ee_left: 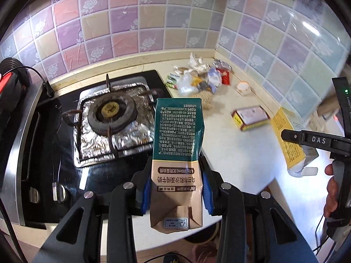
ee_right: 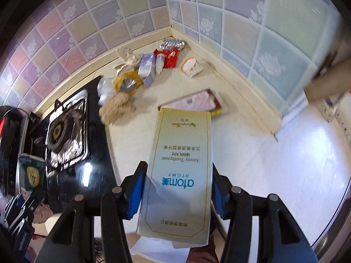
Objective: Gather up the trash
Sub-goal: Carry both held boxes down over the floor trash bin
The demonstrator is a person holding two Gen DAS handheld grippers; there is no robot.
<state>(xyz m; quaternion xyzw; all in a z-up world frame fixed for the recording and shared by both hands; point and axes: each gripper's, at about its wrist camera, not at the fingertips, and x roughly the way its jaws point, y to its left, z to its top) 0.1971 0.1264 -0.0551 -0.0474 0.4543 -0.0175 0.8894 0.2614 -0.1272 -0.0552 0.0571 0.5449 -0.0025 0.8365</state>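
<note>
stove side: gas burner [ee_left: 111, 111] sits on crinkled foil at the far left, nothing to collect there
left tongs: the left tongs [ee_left: 176, 186] are clamped on a green-and-tan milk carton [ee_left: 178, 153] — blue pads squeezing both sides, carton upright and lifted off the tabletop [ee_left: 241, 153]
right tongs: the right tongs [ee_right: 176, 188] are gripping a pale toothpaste box [ee_right: 179, 171], long side pointing away, pads on both edges
doing it well: both loads are crushable cardboard, so I'd keep the squeeze steady, not harder, and carry them level so neither slides out. No bin shows in either view, so it has to be found first. I'd drop one item at a time
still to collect: the trash pile [ee_left: 199, 79] in the back corner, a flat pink-and-red box [ee_left: 250, 118] and a small round lid thing [ee_left: 243, 86], all well apart from both tongs
left view only: shows the person's hand [ee_left: 331, 192] on the right handle and the toothpaste box from the side
right view only: shows the toothpaste box's printed face, the pile laid out more clearly — a little white bottle [ee_right: 159, 63], foil scrap [ee_right: 173, 43] — plus the milk carton at the far left edge
</note>
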